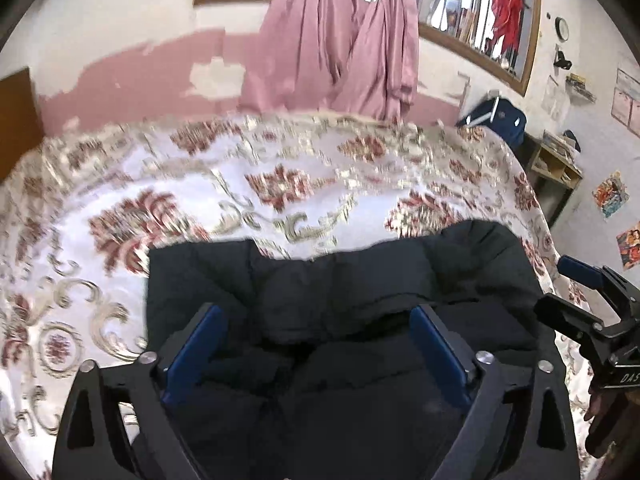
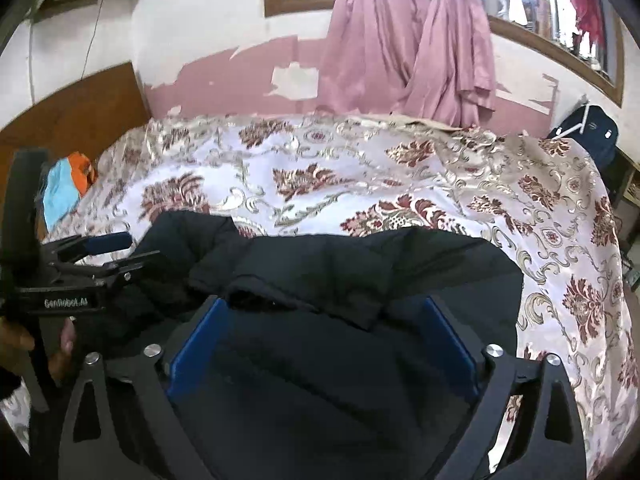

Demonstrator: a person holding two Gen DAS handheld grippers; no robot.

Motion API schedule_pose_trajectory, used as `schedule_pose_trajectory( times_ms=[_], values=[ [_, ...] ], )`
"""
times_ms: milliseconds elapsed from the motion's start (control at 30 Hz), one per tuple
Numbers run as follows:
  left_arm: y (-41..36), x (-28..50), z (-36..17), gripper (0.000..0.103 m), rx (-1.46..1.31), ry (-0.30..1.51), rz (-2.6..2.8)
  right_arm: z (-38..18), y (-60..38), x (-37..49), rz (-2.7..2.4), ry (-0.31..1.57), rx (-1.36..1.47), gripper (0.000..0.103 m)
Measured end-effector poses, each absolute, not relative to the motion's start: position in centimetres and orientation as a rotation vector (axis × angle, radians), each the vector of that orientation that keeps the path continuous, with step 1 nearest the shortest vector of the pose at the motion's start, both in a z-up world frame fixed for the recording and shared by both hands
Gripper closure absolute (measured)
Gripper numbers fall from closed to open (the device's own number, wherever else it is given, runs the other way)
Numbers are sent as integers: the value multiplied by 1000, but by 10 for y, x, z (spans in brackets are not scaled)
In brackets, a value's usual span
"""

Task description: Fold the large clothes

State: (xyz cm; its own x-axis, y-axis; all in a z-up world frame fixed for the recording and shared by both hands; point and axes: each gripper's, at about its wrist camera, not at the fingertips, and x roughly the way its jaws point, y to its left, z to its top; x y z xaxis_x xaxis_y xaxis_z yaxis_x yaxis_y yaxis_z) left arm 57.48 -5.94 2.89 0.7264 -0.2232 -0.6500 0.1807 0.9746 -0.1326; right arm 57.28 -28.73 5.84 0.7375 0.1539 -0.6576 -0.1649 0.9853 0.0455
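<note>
A large black padded jacket [image 1: 340, 280] lies bunched on a floral bedspread [image 1: 200, 184] near the bed's front edge; it also shows in the right wrist view [image 2: 360, 264]. My left gripper [image 1: 316, 320] is open over the jacket, its blue pads [image 1: 200, 336] wide apart with dark fabric between and below them. My right gripper [image 2: 324, 320] is open over the jacket's right part, blue pads [image 2: 448, 332] spread. Each gripper shows at the edge of the other's view: the right one [image 1: 580, 292] and the left one [image 2: 100, 252].
Pink curtains [image 2: 400, 48] hang on the wall behind the bed. A wooden headboard [image 2: 72, 112] stands at the left, with an orange and blue cloth [image 2: 68, 184] beside it. A blue bag [image 2: 588, 132] and a shelf [image 1: 556, 168] stand at the right.
</note>
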Motion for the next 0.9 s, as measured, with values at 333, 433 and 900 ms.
schedule_pose_trajectory(
  times_ms=[333,433,900],
  values=[
    [-47,501,81,0,-79,499,-131,84,-294,516,145,609,55,2],
    [-44,478,91,0,-86,479,-126,94,-297,492,148,571,70,2],
    [-32,322,154,0,-41,411,-87,147,-285,350,137,528,55,2]
  ],
)
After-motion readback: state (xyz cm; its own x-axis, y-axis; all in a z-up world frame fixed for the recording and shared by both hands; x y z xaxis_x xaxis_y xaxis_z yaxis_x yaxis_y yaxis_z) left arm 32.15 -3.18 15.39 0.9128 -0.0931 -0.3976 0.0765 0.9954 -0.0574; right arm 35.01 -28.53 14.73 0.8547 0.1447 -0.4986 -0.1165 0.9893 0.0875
